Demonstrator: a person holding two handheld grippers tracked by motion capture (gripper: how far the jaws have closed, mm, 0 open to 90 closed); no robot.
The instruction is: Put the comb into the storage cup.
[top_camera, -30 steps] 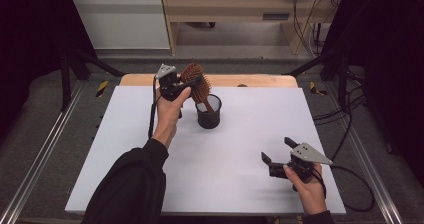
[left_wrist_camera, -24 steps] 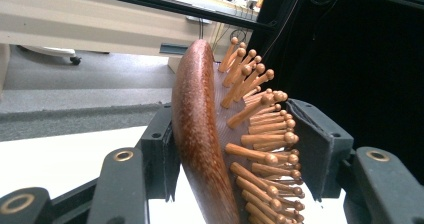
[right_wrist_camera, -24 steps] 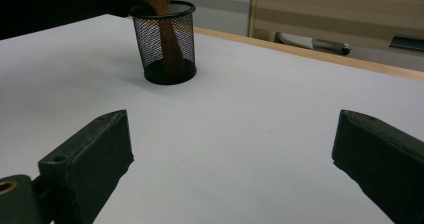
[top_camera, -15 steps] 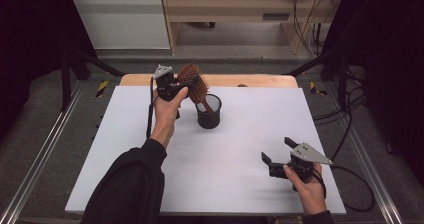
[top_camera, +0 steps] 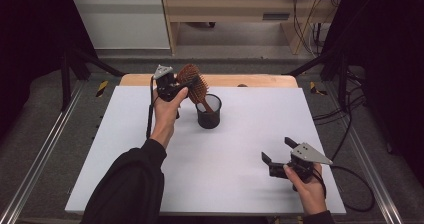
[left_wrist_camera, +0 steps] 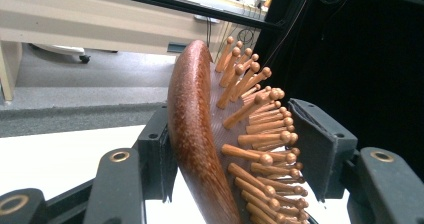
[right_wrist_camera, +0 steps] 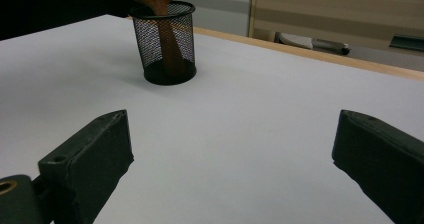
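Note:
A brown wooden hairbrush (top_camera: 192, 81) stands tilted, its handle (right_wrist_camera: 167, 39) down inside a black mesh cup (top_camera: 208, 111) at the back middle of the white table (top_camera: 240, 184). My left gripper (top_camera: 184, 88) is shut on the brush head. In the left gripper view one pad presses the smooth back of the hairbrush (left_wrist_camera: 195, 134) and the other meets the bristle tips. My right gripper (top_camera: 277, 150) rests low at the front right, open, with nothing between its jaws. In the right gripper view the mesh cup (right_wrist_camera: 150, 39) stands far ahead to the left.
A wooden strip (top_camera: 260, 80) runs along the table's far edge. Metal rails (top_camera: 45, 149) flank the table on both sides. A black cable (top_camera: 357, 194) trails off the right gripper past the table's right edge. Bare white surface lies between the cup and the right gripper.
The left hand and the brush head have shifted very slightly left over the cup. The right gripper has not moved.

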